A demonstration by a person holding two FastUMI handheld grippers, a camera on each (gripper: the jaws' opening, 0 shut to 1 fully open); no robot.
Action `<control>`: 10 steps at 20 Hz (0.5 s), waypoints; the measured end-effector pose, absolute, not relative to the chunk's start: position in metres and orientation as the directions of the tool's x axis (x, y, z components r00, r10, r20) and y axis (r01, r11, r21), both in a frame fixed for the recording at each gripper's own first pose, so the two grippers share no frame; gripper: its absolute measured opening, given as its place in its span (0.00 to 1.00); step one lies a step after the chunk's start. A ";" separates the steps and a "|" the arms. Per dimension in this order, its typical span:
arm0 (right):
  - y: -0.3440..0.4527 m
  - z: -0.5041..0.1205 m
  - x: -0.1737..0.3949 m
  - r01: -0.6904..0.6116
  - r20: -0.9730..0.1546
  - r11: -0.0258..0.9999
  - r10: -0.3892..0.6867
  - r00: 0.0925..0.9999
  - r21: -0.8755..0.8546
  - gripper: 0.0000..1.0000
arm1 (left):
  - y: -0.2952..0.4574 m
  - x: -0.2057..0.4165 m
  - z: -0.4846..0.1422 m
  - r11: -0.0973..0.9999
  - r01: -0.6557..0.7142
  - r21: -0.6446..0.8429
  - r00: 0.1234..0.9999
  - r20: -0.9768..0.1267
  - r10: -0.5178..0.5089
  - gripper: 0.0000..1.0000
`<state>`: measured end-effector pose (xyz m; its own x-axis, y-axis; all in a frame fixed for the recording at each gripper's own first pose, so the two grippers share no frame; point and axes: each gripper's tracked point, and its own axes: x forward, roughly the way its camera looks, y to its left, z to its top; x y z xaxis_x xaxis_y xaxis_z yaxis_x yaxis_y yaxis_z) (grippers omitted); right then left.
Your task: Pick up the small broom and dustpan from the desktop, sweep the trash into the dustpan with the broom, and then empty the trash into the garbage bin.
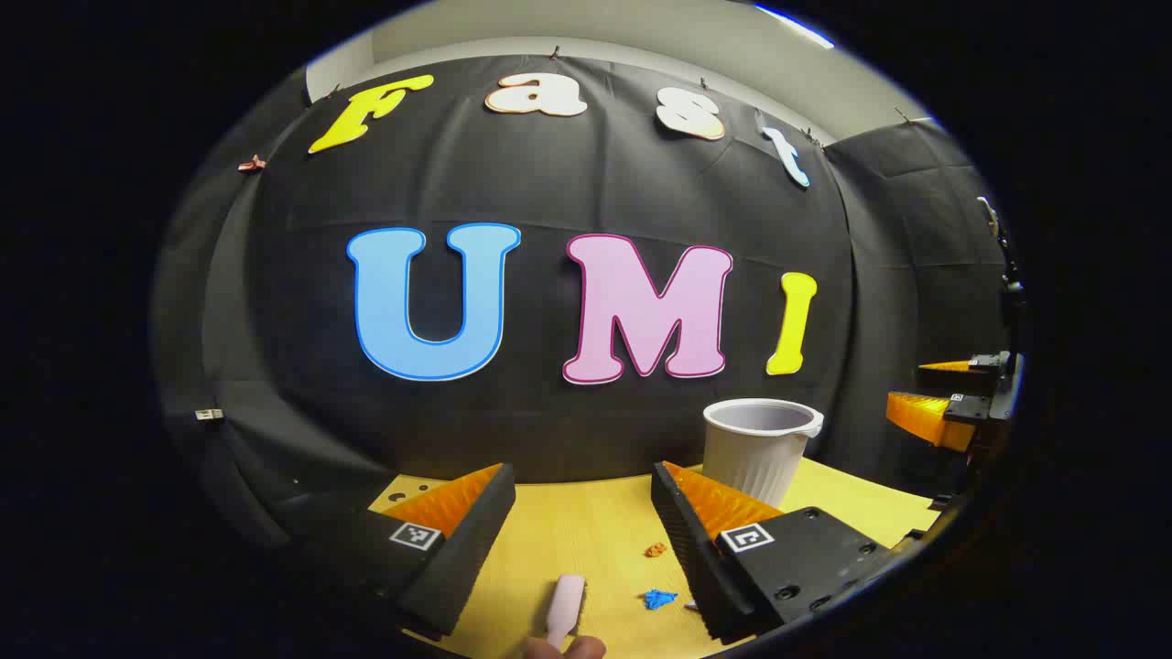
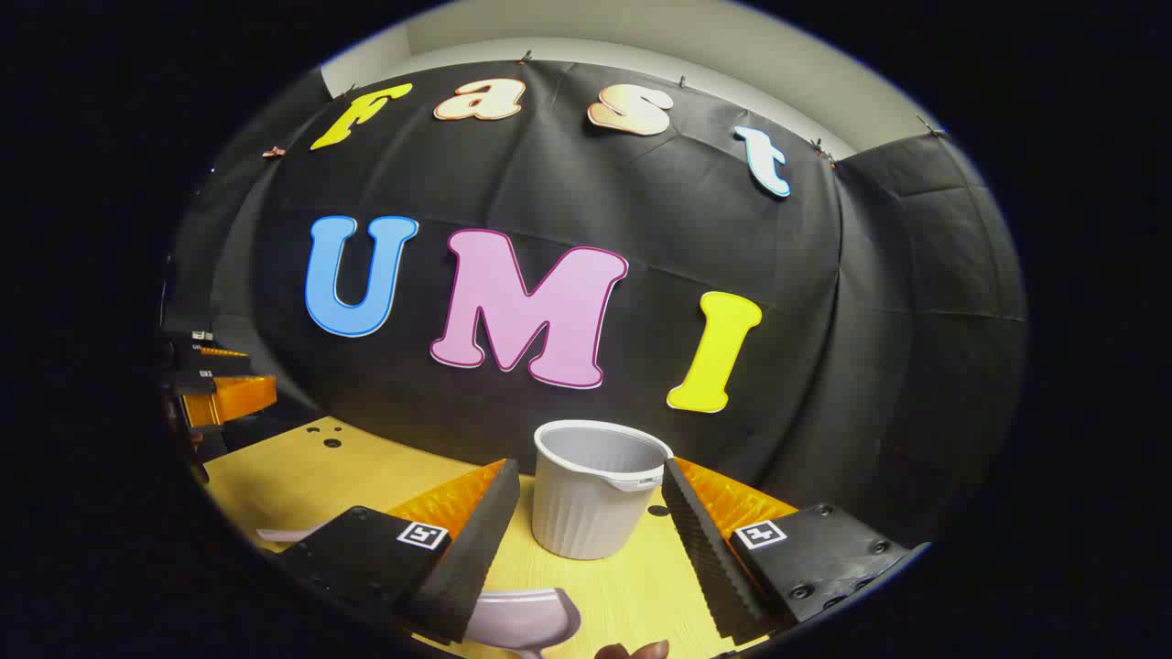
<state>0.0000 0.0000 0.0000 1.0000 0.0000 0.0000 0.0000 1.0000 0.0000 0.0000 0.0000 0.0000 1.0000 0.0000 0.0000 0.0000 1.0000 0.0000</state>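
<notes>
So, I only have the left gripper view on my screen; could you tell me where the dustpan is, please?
Observer: In the right gripper view, the dustpan lies on the desktop at the bottom, partly tucked under that gripper's left finger.
Operator: Thank you. Is the right gripper holding it?
Observer: No. The right gripper is open with nothing between its fingers, and neither finger presses on the dustpan.
Operator: And how does the dustpan sit relative to the bin?
Observer: The garbage bin stands upright beyond the dustpan, apart from it, framed between the right gripper's two fingers.
</notes>
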 end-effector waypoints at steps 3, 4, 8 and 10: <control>0.009 -0.004 0.000 -0.027 -0.015 1.000 0.027 1.000 0.001 0.97 | 0.005 -0.002 0.003 1.000 -0.015 0.004 1.000 0.002 0.015 0.95; 0.010 -0.004 0.001 -0.033 -0.015 0.999 0.032 0.999 -0.011 0.97 | 0.006 -0.002 0.004 1.000 -0.019 0.004 1.000 0.003 0.019 0.95; 0.017 0.000 0.007 -0.047 -0.004 0.999 0.047 0.999 -0.011 0.97 | 0.010 -0.001 0.002 1.000 -0.031 0.002 1.000 -0.005 0.031 0.95; 0.016 -0.001 0.010 -0.041 -0.005 0.999 0.040 0.999 -0.019 0.98 | 0.010 0.000 0.002 1.000 -0.028 -0.002 1.000 -0.004 0.028 0.95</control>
